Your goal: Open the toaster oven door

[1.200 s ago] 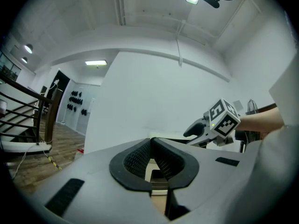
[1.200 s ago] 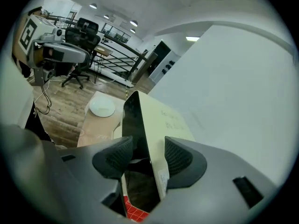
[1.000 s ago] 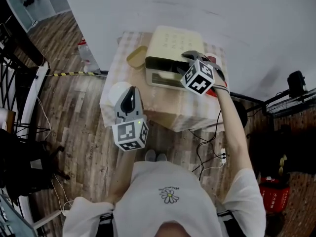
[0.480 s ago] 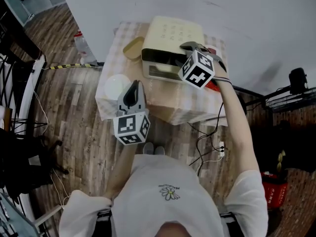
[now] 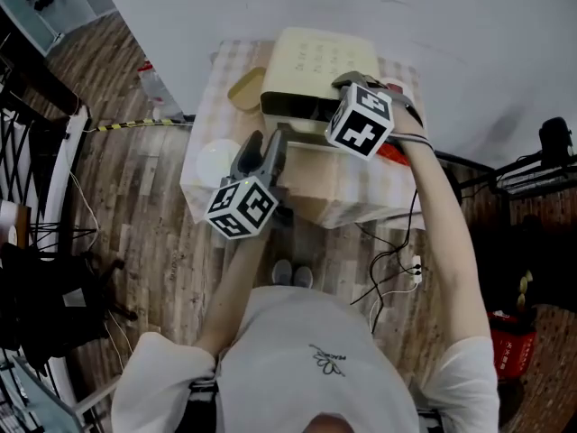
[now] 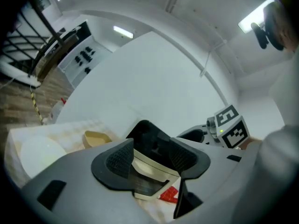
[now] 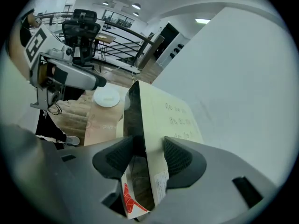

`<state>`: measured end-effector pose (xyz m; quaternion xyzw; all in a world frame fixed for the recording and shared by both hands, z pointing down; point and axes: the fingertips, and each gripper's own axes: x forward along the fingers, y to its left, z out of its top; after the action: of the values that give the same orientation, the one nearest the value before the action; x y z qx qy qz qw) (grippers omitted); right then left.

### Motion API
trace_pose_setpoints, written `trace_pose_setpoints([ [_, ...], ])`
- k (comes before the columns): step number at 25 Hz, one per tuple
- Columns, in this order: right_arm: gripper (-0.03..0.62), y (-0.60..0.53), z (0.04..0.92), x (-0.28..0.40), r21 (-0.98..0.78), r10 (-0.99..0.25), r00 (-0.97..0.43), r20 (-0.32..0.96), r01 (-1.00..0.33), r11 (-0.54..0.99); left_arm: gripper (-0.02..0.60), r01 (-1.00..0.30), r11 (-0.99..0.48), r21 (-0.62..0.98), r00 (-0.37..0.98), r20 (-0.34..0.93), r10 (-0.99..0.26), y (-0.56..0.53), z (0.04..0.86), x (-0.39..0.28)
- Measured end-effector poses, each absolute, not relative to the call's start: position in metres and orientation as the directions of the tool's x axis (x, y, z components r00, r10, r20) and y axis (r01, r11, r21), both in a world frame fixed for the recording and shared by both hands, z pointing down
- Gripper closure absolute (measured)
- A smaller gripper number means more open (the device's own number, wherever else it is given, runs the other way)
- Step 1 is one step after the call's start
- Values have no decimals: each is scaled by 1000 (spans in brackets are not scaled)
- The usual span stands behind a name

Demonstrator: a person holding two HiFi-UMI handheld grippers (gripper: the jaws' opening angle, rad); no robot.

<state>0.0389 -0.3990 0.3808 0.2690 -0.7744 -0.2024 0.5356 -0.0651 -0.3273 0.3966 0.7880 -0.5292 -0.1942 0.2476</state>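
Left gripper nearer boxy toaster oven, jaws just opened, empty, right gripper seemingly clamping it

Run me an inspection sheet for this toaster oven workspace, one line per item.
Surface: small table under a checked cloth.
Job's things: cream toaster oven at the back; its glass door looks closed.
Clutter: white plate, tan dish, red packet beside the oven.
Grippers: left gripper open, jaws have just been opening, nothing between the pads, aimed at the door; right gripper astride the oven's top front edge, contact unclear.
Cables: black cables on the floor, right of the table.
Surroundings: wood floor, white wall, bottle on the floor.
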Motion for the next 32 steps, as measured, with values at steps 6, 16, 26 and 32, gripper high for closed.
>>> trace_pose_setpoints([
  [6,402,-402,382,35,584,-617,-243,748,-200,787,330,-472,-263,841,449,-27,-893,-352,439,-53],
  [16,401,-403,383,35,574,-609,-232,758,-205,793,346,-31,-199,979,460,-163,-873,-384,479,-24],
  [26,399,-404,382,36,568,-607,-237,759,-216,794,423,19,-156,988,450,-148,-880,-396,504,-17],
  [32,399,-404,383,36,565,-604,-238,760,-218,796,468,15,-161,987,452,-150,-879,-401,499,-15],
])
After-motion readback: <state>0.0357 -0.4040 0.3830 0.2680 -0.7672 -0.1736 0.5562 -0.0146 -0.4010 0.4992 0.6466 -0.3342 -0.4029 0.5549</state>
